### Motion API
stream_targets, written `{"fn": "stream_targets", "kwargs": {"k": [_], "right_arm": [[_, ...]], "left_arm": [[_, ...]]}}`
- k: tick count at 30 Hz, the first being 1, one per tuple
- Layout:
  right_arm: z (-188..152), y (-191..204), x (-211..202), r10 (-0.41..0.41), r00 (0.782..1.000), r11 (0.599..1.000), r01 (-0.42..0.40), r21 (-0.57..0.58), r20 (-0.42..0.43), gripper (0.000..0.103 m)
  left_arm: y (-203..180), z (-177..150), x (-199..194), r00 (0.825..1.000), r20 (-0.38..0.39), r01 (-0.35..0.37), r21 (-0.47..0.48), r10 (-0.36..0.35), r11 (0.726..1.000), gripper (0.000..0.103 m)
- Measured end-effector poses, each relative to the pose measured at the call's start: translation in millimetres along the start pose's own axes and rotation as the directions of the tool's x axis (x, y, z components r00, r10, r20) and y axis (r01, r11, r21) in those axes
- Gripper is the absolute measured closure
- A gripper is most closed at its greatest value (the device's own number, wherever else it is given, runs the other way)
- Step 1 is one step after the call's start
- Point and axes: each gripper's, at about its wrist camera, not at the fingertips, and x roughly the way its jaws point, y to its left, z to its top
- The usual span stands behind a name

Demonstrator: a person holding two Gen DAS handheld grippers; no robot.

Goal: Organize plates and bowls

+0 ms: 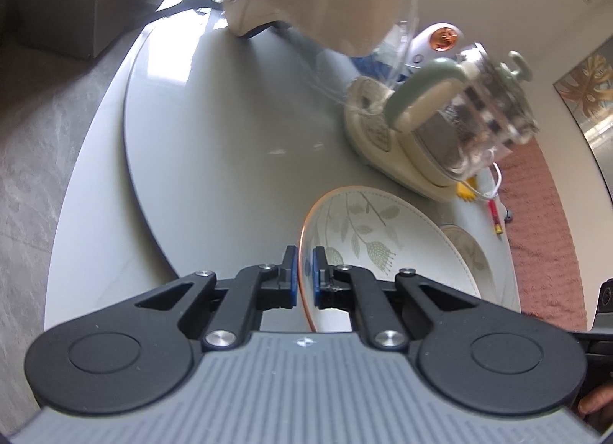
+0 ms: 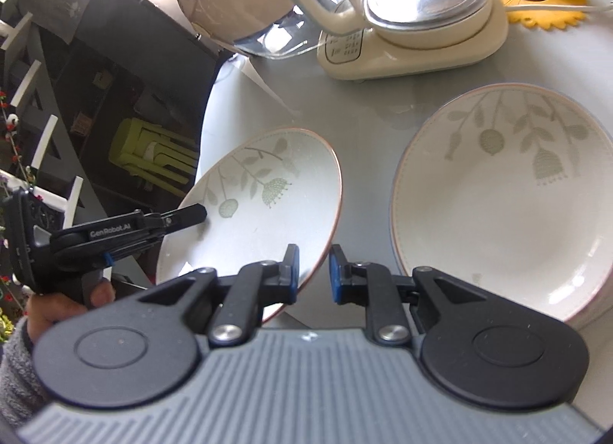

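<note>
Leaf-patterned plate (image 2: 268,195), empty, copper-rimmed, was tilted off the table (image 1: 214,130); left gripper (image 1: 305,271) and right gripper (image 2: 313,271) both clamped its rim.

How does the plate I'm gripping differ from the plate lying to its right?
The gripped plate is tilted, with the left hand-held gripper and the right hand-held gripper at opposite edges; the other plate lies flat on the table, untouched. The gripped plate looks smaller, though the fisheye distorts. Both are white with a green leaf pattern and a thin reddish rim.
</note>
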Motion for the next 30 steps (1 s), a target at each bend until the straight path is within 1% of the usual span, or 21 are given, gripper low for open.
{"fn": "stream_targets", "kwargs": {"k": [3, 6, 9, 12, 17, 22, 26, 30], "right_arm": [[-3.0, -8.6, -12.5, 0.018, 1.000, 1.000, -0.018, 0.019, 0.017, 0.083], [-5.8, -21.9, -24.5, 0.042, 0.999, 0.998, -0.043, 0.050, 0.025, 0.083], [-6.9, -32.1, -34.1, 0.054, 0.998, 0.998, -0.055, 0.040, 0.028, 0.083], [-8.1, -46.0, -44.1, 0.078, 0.997, 0.996, -0.078, 0.040, 0.019, 0.083], [-7.8, -65.2, -63.3, 0.100, 0.995, 0.995, -0.100, -0.007, 0.011, 0.083], [-7.3, -93.5, -81.4, 0.091, 0.996, 0.995, -0.091, -0.050, 0.000, 0.083], [-7.1, -125.8, -90.2, 0.092, 0.996, 0.995, -0.092, -0.037, -0.002, 0.083], [-6.2, -153.5, -95.6, 0.069, 0.998, 0.997, -0.069, -0.033, 0.006, 0.083]], "left_arm": [[-16.0, -2.6, -6.0, 1.000, 0.013, 0.006, 0.024, -0.006, 1.000, 0.095], [-32.2, -8.7, -11.5, 0.999, 0.033, 0.003, 0.023, -0.004, 1.000, 0.095], [-49.1, -15.3, -15.0, 0.999, 0.052, -0.001, 0.022, -0.001, 1.000, 0.095], [-69.5, -23.2, -17.4, 0.998, 0.066, -0.020, 0.027, 0.019, 0.999, 0.095], [-104.4, -34.8, -16.3, 0.996, 0.079, -0.049, 0.021, 0.047, 0.999, 0.095], [-137.9, -53.2, 0.9, 0.996, 0.052, -0.076, 0.012, 0.075, 0.997, 0.095], [-158.9, -69.2, 21.9, 0.997, 0.022, -0.073, -0.014, 0.073, 0.997, 0.095], [-181.8, -82.0, 47.8, 0.994, -0.009, -0.105, -0.019, 0.105, 0.994, 0.095]]}}
